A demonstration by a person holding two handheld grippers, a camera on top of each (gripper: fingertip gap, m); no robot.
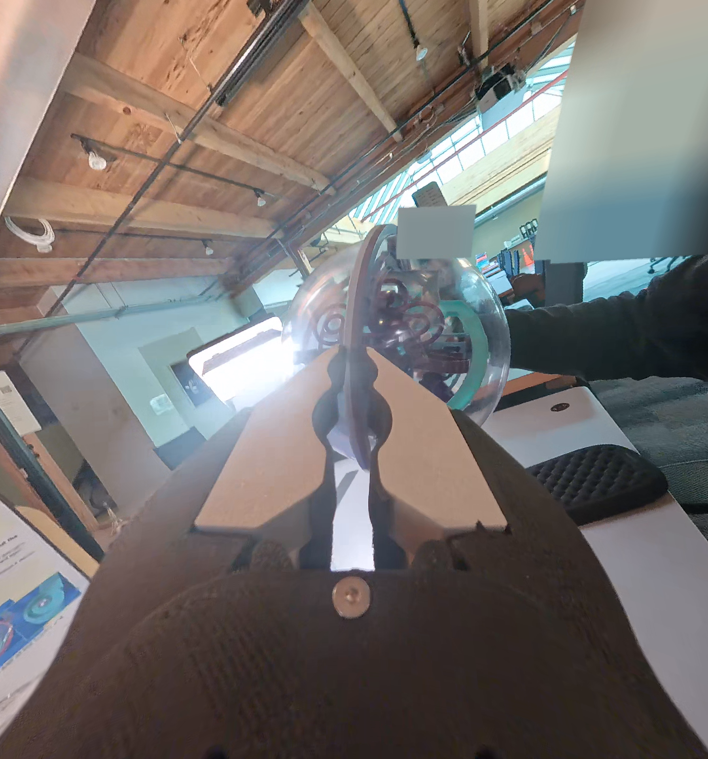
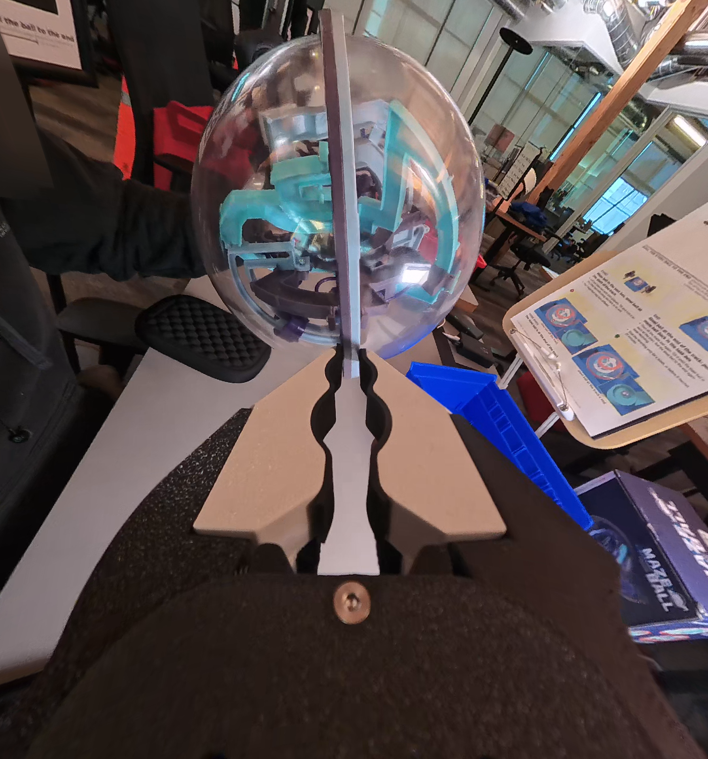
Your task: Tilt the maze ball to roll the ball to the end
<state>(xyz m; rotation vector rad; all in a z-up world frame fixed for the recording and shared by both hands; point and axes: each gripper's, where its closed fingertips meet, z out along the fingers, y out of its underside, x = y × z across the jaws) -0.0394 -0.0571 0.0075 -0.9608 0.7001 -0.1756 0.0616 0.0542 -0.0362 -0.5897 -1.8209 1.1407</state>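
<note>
1. At the maze ball's (image 1: 397, 328) near rim in the left wrist view, the left gripper (image 1: 350, 357) has its fingers (image 1: 299, 394) drawn almost together on the thin flat flange that rings the clear sphere; both pads press on the flange, which runs down deep between them.
2. Above the maze ball in that view the camera tips up toward a wooden ceiling (image 1: 204, 123), and glare from a bright window (image 1: 237, 361) left of the sphere washes out the left fingertip.
3. Inside the sphere, dark red spiral tracks and a teal arc show; the small ball itself cannot be made out.
4. Right of the maze ball a dark sleeve (image 1: 615, 332) reaches in; the hand at its end is hidden behind the sphere.
5. At the maze ball's (image 2: 336, 197) lower rim in the right wrist view, the right gripper (image 2: 350, 361) nips only the flange's end between its fingers (image 2: 303, 410), nearly closed, pads pressing on both faces.
6. The sphere is held clear above the white counter (image 2: 138, 431).
7. Right of and below the maze ball stand a blue bin (image 2: 488, 406), an instruction sheet (image 2: 632, 324) and a printed box (image 2: 664, 562), cut off by the frame's edge.
</note>
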